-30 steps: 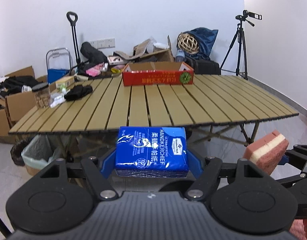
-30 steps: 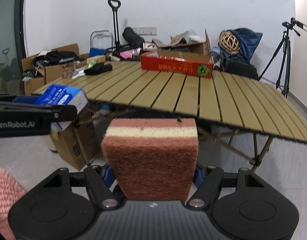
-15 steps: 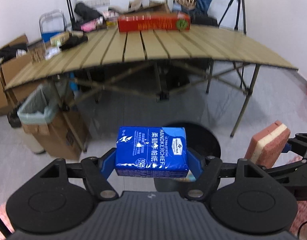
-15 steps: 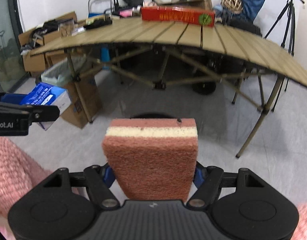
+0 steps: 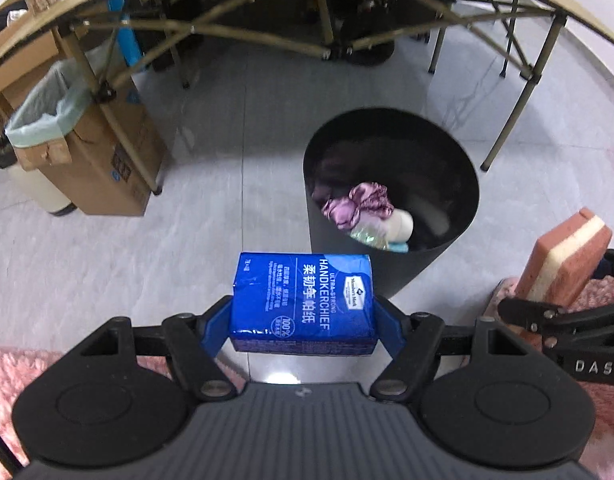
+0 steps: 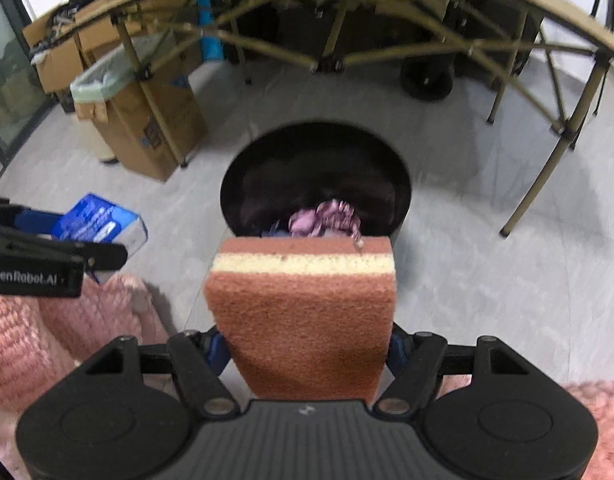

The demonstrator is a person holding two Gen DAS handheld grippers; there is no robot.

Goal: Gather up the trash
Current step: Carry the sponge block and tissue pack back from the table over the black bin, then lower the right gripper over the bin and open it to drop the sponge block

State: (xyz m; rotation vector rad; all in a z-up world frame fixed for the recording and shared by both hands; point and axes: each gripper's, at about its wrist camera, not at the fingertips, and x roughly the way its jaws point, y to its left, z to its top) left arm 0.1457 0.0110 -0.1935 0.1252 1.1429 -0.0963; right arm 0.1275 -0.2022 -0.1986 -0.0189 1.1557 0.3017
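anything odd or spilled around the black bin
Nothing stands out: the black round bin stands upright on the grey floor with purple crumpled fabric and other trash inside, and nothing lies spilled beside it.

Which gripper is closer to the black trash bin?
Right, by a little. The sponge in the right gripper overlaps the black bin; the left gripper holds its tissue pack beside it.
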